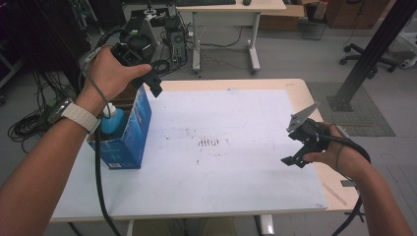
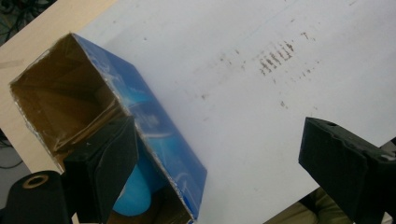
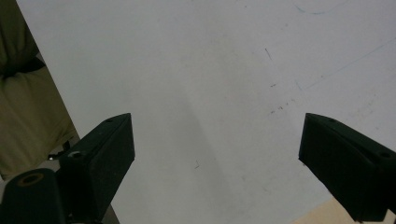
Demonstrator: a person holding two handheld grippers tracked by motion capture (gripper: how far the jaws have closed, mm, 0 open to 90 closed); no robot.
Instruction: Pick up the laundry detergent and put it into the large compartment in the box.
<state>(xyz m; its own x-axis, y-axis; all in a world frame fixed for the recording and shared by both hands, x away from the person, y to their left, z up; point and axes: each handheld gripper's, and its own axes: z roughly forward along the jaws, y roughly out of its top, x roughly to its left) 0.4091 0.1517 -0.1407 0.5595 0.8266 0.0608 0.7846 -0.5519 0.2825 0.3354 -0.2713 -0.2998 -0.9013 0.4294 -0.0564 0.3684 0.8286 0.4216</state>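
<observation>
Blue cardboard box [image 1: 129, 132], open at the top, stands at the left edge of the white tabletop sheet [image 1: 221, 167] with a light-blue bottle [image 1: 112, 123] inside. Your left gripper [image 1: 147, 81] hovers above the box, jaws apart and empty. Your right gripper [image 1: 297, 158] rests low at the sheet's right edge, jaws likewise spread, gripping nothing.

- We find no text, label, brand or number that can be read.
- The blue box [image 1: 130, 132] shows print too blurred for us to read.
</observation>
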